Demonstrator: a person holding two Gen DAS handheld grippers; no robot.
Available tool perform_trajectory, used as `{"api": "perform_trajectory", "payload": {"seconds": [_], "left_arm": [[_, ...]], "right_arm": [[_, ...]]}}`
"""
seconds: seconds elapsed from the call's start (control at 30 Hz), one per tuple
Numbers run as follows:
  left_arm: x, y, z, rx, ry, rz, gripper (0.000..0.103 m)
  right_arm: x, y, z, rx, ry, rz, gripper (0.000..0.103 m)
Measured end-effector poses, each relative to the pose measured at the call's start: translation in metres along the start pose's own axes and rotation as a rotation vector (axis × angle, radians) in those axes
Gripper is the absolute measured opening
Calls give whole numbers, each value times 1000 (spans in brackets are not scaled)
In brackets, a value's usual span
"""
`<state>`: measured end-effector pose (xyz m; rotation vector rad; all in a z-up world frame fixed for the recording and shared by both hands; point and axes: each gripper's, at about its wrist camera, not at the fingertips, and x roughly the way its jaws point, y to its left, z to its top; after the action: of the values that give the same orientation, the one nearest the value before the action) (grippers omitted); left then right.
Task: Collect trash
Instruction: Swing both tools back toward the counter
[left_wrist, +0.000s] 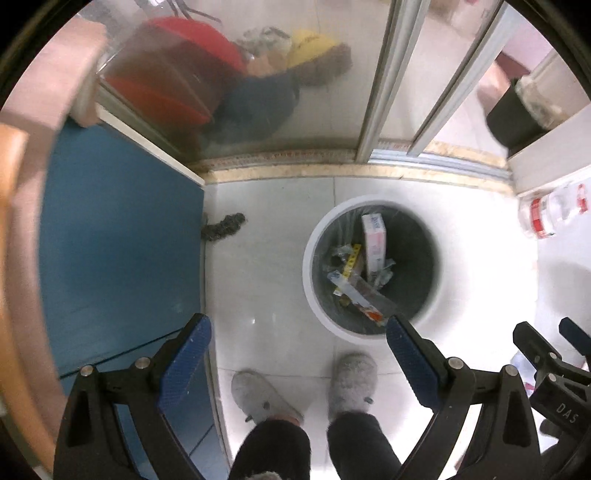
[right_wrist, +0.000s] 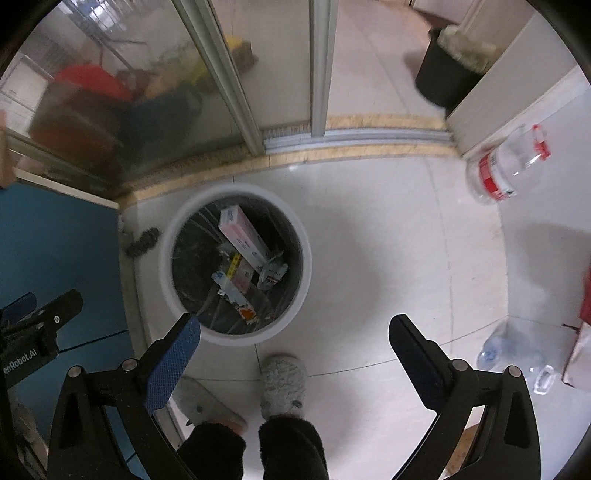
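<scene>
Pink box leans upright in bin; both jaws empty.

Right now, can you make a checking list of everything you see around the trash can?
Surface: pale tiled floor, glossy.
Job's things: white trash bin with dark liner, holding a pink-white box and wrappers; bottle with red label lying by the wall; clear bottle lying on the floor at right.
Clutter: dark fuzzy scrap beside the blue cabinet.
Grippers: left gripper open, empty; right gripper open, empty.
Cables: nothing seen.
Surroundings: glass sliding door, black bin beyond, person's grey slippers.
</scene>
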<state>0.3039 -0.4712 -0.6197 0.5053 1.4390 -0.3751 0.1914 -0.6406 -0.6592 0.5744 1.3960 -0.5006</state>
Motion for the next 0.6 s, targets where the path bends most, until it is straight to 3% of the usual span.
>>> {"api": "perform_trajectory", "payload": {"seconds": [0.37,0.6], "left_arm": [[-193,11,-29,-4,-91,-69,97],[-277,26,-51,-5,-131,-123,97]], "right_arm": [[-212,2,-25,-48,-124,24,103],[-317,4,-49,-45,-173,33,103]]}}
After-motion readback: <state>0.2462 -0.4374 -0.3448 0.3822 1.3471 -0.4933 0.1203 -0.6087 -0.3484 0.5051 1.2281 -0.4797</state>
